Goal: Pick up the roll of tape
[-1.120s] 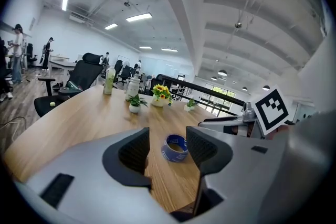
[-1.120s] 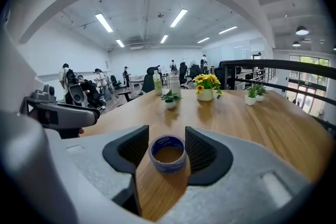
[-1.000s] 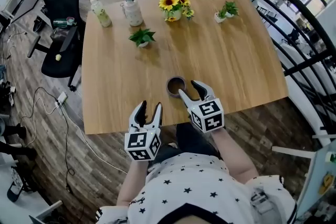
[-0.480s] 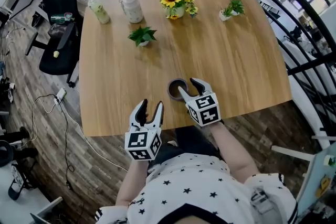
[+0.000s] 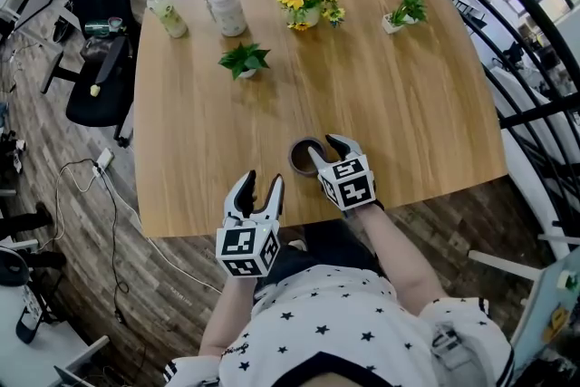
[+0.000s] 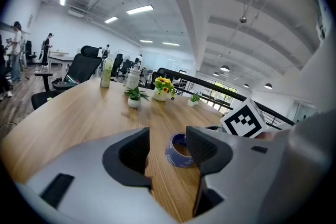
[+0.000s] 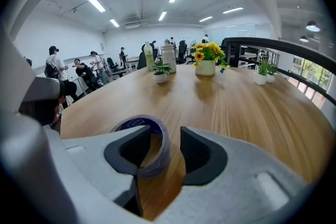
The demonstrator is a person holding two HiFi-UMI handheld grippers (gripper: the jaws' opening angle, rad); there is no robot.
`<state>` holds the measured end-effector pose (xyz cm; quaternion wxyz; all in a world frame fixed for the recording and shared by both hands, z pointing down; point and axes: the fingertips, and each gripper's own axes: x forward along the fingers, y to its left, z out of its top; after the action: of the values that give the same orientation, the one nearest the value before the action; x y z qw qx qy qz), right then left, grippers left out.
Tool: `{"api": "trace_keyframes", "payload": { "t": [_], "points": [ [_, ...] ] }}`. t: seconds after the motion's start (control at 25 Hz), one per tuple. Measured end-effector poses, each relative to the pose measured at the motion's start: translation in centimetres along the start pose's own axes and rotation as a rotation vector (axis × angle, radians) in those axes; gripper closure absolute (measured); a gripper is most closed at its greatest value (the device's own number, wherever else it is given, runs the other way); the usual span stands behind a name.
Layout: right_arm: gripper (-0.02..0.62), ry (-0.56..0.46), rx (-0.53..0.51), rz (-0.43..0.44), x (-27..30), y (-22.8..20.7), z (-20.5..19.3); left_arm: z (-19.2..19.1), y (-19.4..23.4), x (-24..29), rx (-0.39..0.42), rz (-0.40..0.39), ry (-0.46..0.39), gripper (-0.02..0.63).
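A roll of blue-printed tape (image 5: 303, 156) lies flat on the wooden table (image 5: 399, 104), near its front edge. My right gripper (image 5: 325, 149) has come down over the roll's right side. In the right gripper view one jaw sits inside the roll's hole and the other outside, with the tape (image 7: 150, 135) wall between them. A gap shows at the outer jaw, and the jaws have just been closing a little. My left gripper (image 5: 260, 185) is open and empty at the table's front edge, left of the roll. The tape (image 6: 178, 150) shows beyond its jaws.
At the table's far side stand a sunflower vase (image 5: 306, 3), two small potted plants (image 5: 243, 61) (image 5: 403, 14), a bottle (image 5: 166, 12) and a white jar (image 5: 227, 10). A black office chair (image 5: 101, 41) stands left of the table, and a black railing (image 5: 535, 32) curves along the right.
My right gripper has sunk towards the table and settled over the tape's rim. The left gripper has barely shifted.
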<state>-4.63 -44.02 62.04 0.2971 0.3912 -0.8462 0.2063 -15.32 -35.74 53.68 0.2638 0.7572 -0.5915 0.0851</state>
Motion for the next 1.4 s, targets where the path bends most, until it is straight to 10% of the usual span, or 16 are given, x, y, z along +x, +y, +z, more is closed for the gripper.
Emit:
{"api": "trace_keyframes", "payload": {
  "t": [1.4],
  "points": [
    [0.523,0.032,0.002,-0.045,0.0,0.0,-0.5,0.4,-0.5,-1.3,0.004,-0.009,-0.029,0.396]
  ]
}}
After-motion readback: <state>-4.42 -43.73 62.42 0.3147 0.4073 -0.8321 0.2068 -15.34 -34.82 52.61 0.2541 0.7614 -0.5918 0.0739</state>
